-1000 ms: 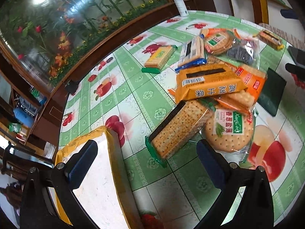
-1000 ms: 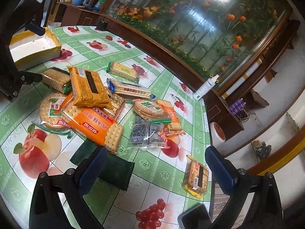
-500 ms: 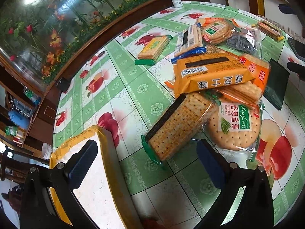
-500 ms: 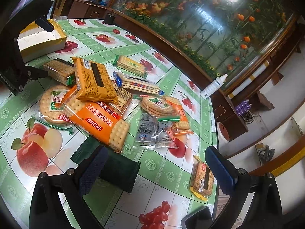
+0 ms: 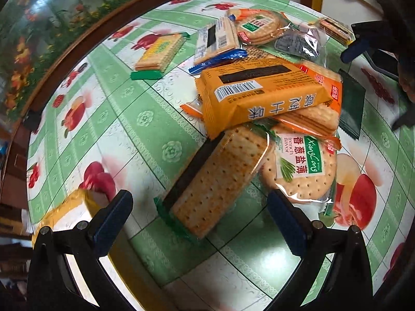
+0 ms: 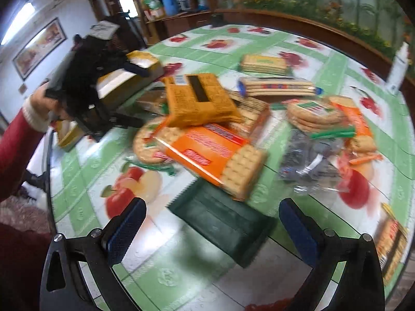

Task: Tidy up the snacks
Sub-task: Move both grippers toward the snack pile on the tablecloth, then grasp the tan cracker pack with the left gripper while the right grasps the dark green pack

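Left claw [image 5: 199, 217]: fingers spread wide, empty, low over green fruit-print desk [image 5: 124, 119]. Between and just beyond fingers: clear-wrapped rectangular cracker pack with green end seals [image 5: 215, 184], flat, angled. Touching its right edge: round cracker pack with green label [image 5: 301, 173]. Overlapping both: orange foil biscuit pack with barcode [image 5: 259, 96]. Left of fingers: yellow open box [image 5: 70, 212].

Right claw [image 6: 212, 225]: fingers wide apart, empty. Between them, flat on desk: dark green serrated-edge packet [image 6: 223, 223]. Beyond, overlapping it: orange-wrapped square cracker pack [image 6: 218, 155]. Far left: red-sleeved hand [image 6: 44, 106] gripping left claw's handle.
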`<state>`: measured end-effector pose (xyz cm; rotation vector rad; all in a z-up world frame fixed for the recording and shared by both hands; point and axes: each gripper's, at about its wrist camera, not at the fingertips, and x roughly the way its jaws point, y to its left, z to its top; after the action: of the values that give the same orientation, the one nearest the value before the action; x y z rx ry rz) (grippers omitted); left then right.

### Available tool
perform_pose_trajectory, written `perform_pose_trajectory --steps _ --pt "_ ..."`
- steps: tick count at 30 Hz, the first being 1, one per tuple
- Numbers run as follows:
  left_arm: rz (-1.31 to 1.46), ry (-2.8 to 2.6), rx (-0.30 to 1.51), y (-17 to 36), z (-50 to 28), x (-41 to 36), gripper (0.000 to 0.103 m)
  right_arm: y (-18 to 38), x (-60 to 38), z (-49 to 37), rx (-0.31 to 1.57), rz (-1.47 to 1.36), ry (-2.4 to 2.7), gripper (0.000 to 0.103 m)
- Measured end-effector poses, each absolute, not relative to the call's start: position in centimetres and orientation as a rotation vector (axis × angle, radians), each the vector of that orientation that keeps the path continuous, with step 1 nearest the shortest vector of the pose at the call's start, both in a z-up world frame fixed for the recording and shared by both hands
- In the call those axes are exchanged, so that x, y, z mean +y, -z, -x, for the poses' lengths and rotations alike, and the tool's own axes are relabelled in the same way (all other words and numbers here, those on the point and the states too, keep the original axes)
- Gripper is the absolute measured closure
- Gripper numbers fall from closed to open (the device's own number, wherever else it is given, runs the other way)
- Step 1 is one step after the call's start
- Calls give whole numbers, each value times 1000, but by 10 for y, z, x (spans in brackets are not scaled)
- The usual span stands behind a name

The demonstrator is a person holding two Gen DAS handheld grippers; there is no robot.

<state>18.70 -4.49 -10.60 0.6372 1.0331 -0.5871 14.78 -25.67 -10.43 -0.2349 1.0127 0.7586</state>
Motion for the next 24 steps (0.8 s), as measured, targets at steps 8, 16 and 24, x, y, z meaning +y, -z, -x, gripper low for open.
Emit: perform_pose_trajectory --steps 8,16,24 --pt "-672 638 1105 120 -198 -52 0 120 -227 -157 1050 359 -803 0" --pt "-642 653 1107 120 -207 -51 0 135 -237 -155 1096 373 -743 1" --pt "-496 661 1122 115 -196 -46 38 128 -245 -128 1039 344 -627 52"
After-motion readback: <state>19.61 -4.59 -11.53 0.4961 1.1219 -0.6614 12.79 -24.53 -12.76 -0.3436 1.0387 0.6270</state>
